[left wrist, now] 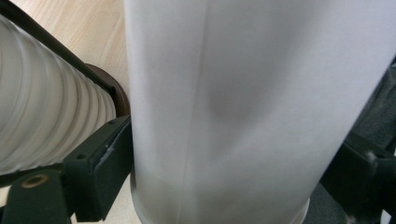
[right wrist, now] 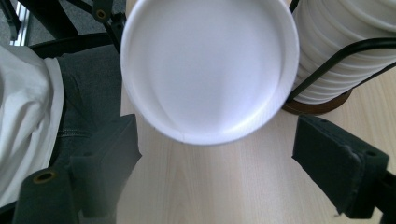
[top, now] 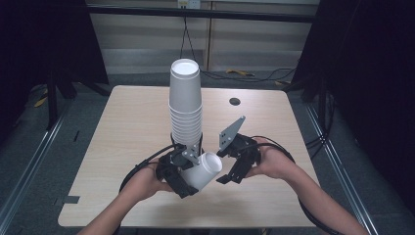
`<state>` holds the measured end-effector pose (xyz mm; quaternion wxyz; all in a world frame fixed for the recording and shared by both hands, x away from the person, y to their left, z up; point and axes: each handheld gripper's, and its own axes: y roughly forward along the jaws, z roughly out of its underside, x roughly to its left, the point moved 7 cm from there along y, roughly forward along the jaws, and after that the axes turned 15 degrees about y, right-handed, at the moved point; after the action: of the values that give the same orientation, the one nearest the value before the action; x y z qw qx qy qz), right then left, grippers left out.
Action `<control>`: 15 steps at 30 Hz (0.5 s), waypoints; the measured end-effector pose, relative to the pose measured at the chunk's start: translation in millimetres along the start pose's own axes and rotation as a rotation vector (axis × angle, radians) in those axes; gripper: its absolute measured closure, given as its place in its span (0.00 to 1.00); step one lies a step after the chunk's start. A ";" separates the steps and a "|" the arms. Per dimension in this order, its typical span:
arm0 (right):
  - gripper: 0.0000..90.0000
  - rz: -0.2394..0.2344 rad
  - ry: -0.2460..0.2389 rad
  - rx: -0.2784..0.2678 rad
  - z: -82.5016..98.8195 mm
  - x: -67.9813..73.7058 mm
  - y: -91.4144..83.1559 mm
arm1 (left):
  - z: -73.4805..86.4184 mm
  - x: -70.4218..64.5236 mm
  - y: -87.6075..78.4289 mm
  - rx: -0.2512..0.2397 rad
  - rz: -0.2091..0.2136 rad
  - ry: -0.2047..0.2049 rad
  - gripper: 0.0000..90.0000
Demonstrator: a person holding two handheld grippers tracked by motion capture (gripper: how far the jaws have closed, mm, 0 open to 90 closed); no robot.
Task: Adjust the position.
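Left claw clamping white cup

No legible text or labels anywhere

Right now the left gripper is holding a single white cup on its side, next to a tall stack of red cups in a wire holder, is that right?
Not quite: the stack of cups is white, not red, as the high view shows. The rest holds: the left gripper clamps a single white cup lying sideways beside the wire holder.

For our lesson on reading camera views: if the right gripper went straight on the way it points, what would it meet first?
Most likely the open mouth of the white cup held sideways by the left gripper; the right gripper stands open around nothing.
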<state>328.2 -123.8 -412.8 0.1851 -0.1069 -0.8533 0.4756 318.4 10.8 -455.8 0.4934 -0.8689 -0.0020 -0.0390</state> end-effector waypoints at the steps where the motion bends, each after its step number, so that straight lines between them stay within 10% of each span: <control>1: 0.16 0.000 0.000 0.000 0.0 0.0 0.0 | 0.0 0.0 0.0 0.000 0.000 0.000 0.13; 15: 0.16 -0.006 -0.006 0.043 -1.9 1.5 3.6 | -10.7 0.8 5.0 0.030 0.021 0.011 0.13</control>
<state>327.6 -119.9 -414.7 0.1864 -0.0988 -0.8438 0.4935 318.7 -1.0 -454.6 0.5067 -0.8612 0.0091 -0.0387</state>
